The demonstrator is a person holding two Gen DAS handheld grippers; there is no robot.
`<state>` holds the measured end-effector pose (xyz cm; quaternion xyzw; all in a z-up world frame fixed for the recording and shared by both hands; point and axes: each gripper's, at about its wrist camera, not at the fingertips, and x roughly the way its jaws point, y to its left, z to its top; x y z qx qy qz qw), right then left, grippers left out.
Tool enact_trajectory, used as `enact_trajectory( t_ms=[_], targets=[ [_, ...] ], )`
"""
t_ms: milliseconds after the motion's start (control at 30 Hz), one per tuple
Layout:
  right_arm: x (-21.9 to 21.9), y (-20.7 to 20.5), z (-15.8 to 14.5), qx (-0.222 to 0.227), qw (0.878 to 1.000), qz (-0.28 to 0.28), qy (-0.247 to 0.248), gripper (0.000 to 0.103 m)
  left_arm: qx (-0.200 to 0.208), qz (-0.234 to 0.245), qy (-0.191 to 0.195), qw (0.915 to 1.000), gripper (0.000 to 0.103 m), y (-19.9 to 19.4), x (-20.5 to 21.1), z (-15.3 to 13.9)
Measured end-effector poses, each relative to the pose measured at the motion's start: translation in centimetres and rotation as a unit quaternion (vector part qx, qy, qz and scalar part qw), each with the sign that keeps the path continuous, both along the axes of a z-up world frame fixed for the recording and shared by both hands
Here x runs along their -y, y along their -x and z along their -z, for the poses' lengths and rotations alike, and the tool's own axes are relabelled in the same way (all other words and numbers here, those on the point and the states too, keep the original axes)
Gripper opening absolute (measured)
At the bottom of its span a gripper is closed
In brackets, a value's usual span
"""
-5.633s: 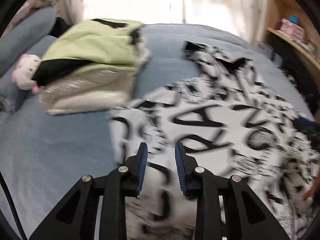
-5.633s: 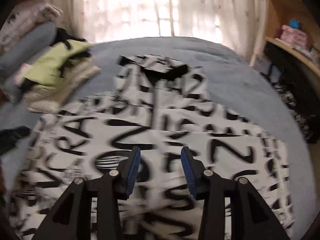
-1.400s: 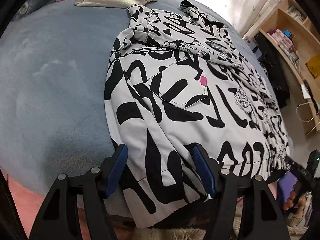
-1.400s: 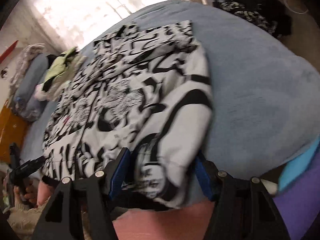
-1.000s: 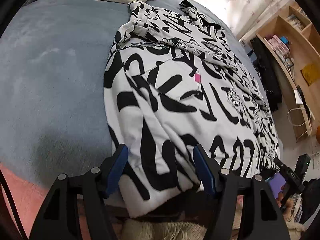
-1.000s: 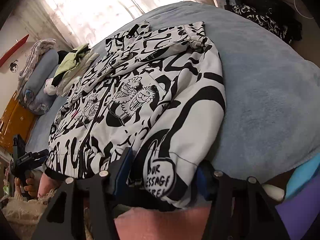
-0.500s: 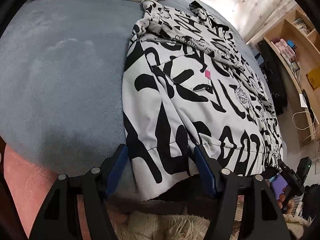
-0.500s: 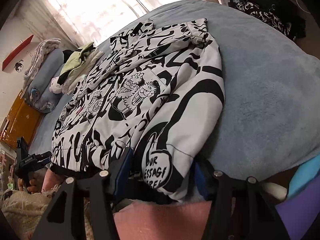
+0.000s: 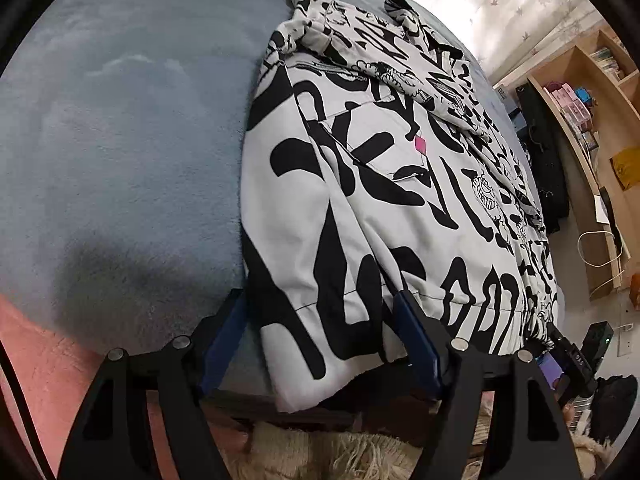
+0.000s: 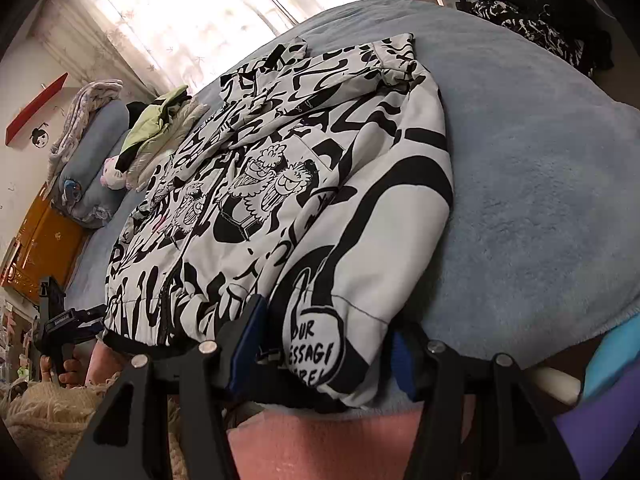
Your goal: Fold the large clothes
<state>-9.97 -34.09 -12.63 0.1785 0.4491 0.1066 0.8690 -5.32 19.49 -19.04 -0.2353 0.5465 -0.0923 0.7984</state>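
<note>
While the black-and-white jacket [image 9: 392,184] lies spread on the blue bed [image 9: 120,140] with its hem corners between the spread jaws of the left tool [image 9: 320,344] and right tool [image 10: 324,344], I judge a shallow bite could slip off the thick hem and skew the fold.

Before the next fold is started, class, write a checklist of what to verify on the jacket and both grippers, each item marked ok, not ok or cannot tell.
1. Black-and-white jacket spread on the blue bed: ok.
2. Both sleeves folded in across the front: ok.
3. Left gripper astride the hem corner, jaws just been opening, pads not pressing: ok for a fresh grasp.
4. Right gripper astride the opposite hem corner, the one with the lettered circle: ok; whether its pads pinch the cloth: cannot tell.
5. Hem flat on the bed: not ok, it hangs over the near edge.
6. Bed beyond the collar free for the fold: cannot tell; a stack of folded clothes lies near the collar.
</note>
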Motion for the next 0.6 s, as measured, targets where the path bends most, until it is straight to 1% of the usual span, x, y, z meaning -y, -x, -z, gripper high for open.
enact_trajectory(
  t_ms=[33,67,100,133,167,200,233,333,433,533,600],
  targets=[
    [-0.2,0.0,-0.2,0.0,1.0,0.002,0.009,0.051,-0.002,-0.004,0.004,1.0,0.072,-0.1,0.0,0.0],
    [-0.2,-0.2,-0.3,0.001,1.0,0.001,0.015,0.043,-0.005,-0.009,0.008,0.9999,0.071,-0.2,0.0,0.0],
    [-0.4,-0.2,-0.6,0.003,1.0,0.001,0.022,0.04,-0.009,-0.012,0.009,0.9998,0.065,-0.3,0.1,0.0],
    [-0.5,-0.2,-0.9,0.005,1.0,-0.001,0.026,0.031,-0.011,-0.013,0.009,0.9998,0.053,-0.4,0.3,0.0],
    [-0.6,-0.3,-1.4,0.01,1.0,-0.002,0.027,0.023,-0.013,-0.011,0.014,0.9998,0.046,-0.6,0.5,-0.1],
    [-0.7,-0.3,-2.0,0.016,1.0,-0.002,0.024,0.021,-0.013,-0.01,0.021,0.9996,0.03,-0.7,0.7,-0.4],
    [-0.6,-0.4,-2.3,0.02,1.0,-0.002,0.023,0.019,-0.013,-0.008,0.025,0.9996,0.016,-0.9,1.0,-0.6],
    [-0.9,-0.4,-4.1,0.036,0.999,0.0,0.009,0.015,-0.014,-0.014,0.016,0.9997,0.011,-1.1,1.6,-1.6],
    [-1.2,-0.3,-5.6,0.05,0.999,-0.003,-0.002,0.014,0.005,-0.007,-0.006,0.9999,0.01,-0.7,2.2,-3.6],
    [-1.3,0.6,-7.2,0.061,0.998,-0.015,-0.002,0.014,0.023,0.022,-0.027,0.9991,0.009,0.1,2.7,-5.8],
    [-1.4,1.5,-8.1,0.065,0.998,-0.022,-0.001,0.013,0.026,0.053,-0.039,0.9975,0.009,0.9,3.2,-7.0]
  ],
)
